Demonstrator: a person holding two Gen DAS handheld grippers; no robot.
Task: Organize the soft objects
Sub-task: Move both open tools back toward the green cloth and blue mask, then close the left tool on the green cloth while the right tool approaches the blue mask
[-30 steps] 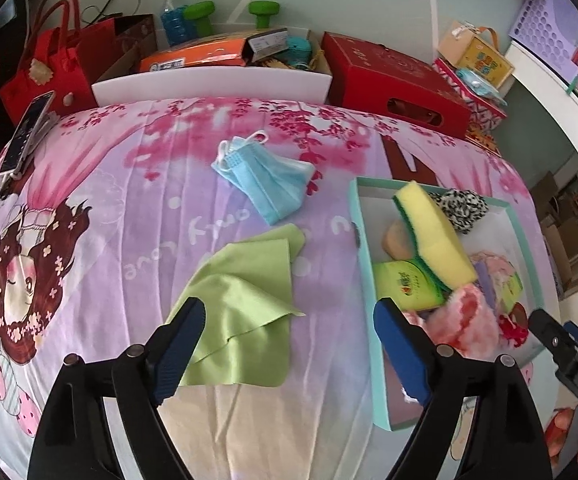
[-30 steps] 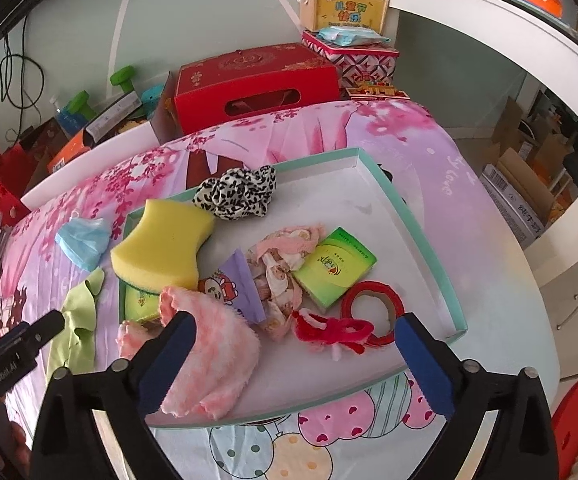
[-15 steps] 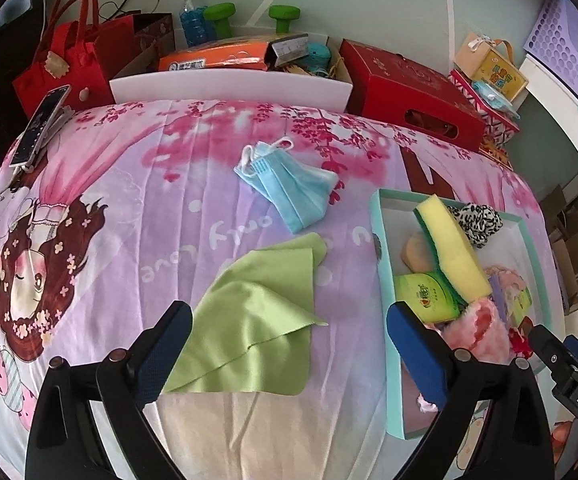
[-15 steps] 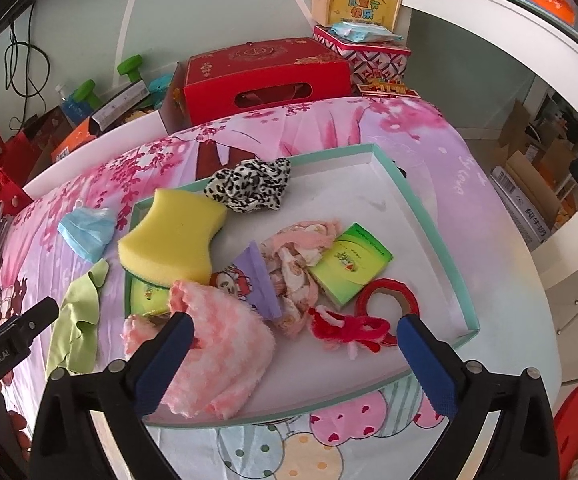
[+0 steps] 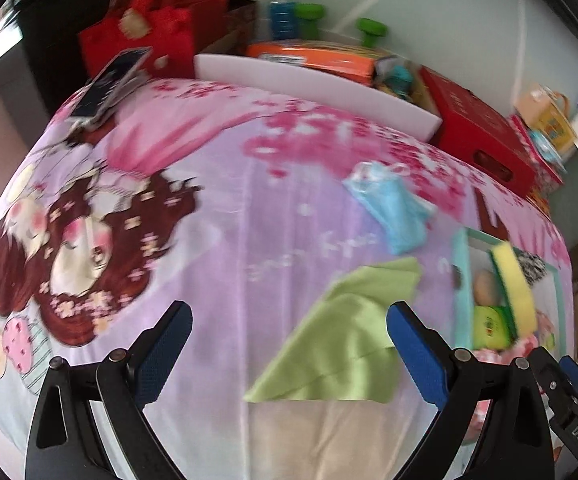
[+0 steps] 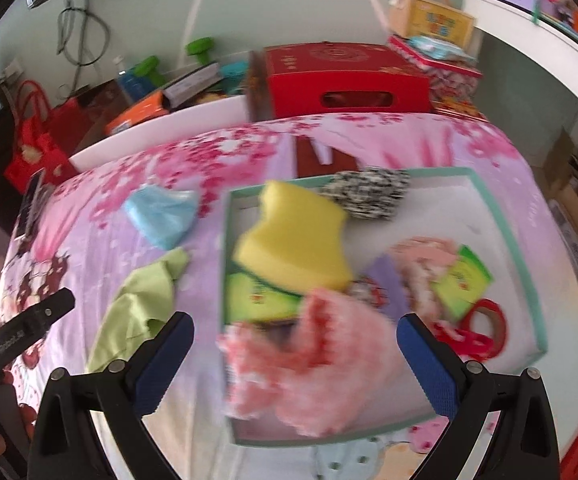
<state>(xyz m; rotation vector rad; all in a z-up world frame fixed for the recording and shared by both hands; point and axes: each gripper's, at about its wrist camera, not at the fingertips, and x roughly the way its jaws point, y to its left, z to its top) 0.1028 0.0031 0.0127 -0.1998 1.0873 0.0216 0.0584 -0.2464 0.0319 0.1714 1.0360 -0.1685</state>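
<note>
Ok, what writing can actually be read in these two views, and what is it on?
"DAS": on the right gripper's black body, left wrist view.
"GenRobot.AI": on the left gripper's black body, right wrist view; blurred, so a likely reading only.
Cursive words on the bedsheet: too blurred.
Print on the yellow box and green packet: unreadable.

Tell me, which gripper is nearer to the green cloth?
Left. The left gripper hangs open with the green cloth just ahead beside its finger; the right gripper hangs open over the tray, cloth off to its side.
</note>
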